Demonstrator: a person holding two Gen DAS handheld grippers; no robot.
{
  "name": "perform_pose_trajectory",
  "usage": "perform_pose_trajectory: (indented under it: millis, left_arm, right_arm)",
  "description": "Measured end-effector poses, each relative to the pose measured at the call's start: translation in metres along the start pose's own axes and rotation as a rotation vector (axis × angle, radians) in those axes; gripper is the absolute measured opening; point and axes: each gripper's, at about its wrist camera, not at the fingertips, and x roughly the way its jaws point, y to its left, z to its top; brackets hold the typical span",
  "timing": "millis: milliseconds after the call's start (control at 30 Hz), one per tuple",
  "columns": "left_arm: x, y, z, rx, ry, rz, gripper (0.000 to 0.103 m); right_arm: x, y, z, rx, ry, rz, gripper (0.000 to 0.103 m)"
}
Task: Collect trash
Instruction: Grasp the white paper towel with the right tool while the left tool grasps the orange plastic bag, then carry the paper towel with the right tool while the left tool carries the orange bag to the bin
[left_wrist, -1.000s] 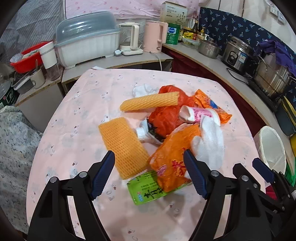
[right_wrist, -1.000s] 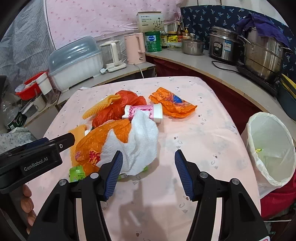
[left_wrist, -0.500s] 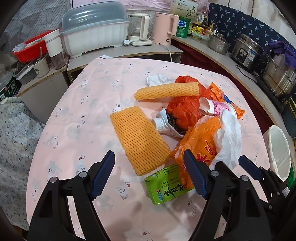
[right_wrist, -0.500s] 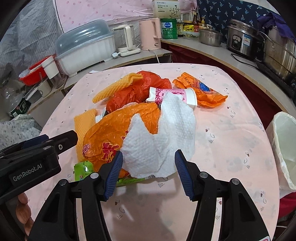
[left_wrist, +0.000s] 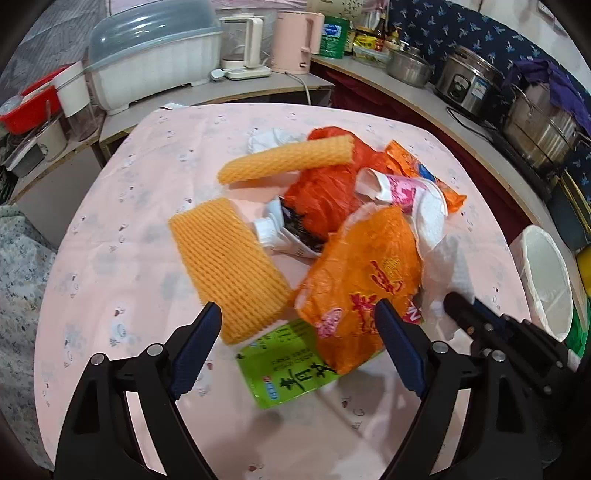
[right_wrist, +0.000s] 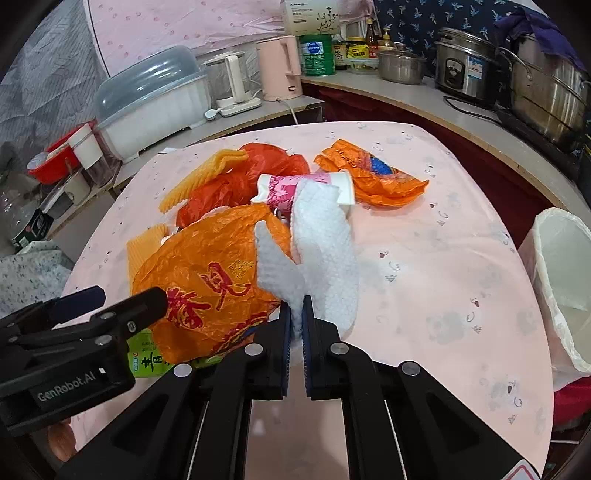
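A pile of trash lies on the pink table (left_wrist: 122, 266). It holds a white paper towel (right_wrist: 321, 243), an orange plastic bag (right_wrist: 207, 273), a red bag (right_wrist: 229, 184), a pink paper cup (right_wrist: 295, 188), an orange snack wrapper (right_wrist: 373, 173), two orange foam nets (left_wrist: 229, 262) and a green packet (left_wrist: 291, 365). My right gripper (right_wrist: 295, 317) is shut on the near edge of the paper towel. My left gripper (left_wrist: 299, 328) is open, just above the green packet and the orange bag (left_wrist: 365, 280).
A white-lined trash bin (right_wrist: 565, 280) stands at the table's right edge, also in the left wrist view (left_wrist: 546, 280). Behind the table a counter carries a dish container (right_wrist: 147, 99), a pink kettle (right_wrist: 280, 70) and steel pots (right_wrist: 546, 74).
My right gripper moved forward to the paper towel and shut on its near edge. My left gripper moved in closer over the pile and stayed open.
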Motion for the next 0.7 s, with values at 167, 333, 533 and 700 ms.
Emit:
perform_pose_trajectory:
  millis: [167, 333, 533, 700]
  left_arm:
    - [0.010, -0.015, -0.001, 0.025, 0.017, -0.005, 0.080]
    - [0.017, -0.028, -0.001, 0.049, 0.029, -0.017, 0.066]
    - [0.020, -0.044, -0.003, 0.084, 0.034, -0.026, 0.031]
    - [0.014, -0.057, -0.005, 0.116, 0.007, -0.025, 0.021]
  right_arm:
    - [-0.012, -0.018, 0.003, 0.032, -0.032, -0.018, 0.005]
    - [-0.021, -0.032, 0.003, 0.056, -0.051, -0.032, 0.005]
    - [-0.029, -0.048, 0.001, 0.090, -0.063, -0.043, 0.006]
    - [-0.036, -0.060, -0.001, 0.115, -0.077, -0.052, 0.005]
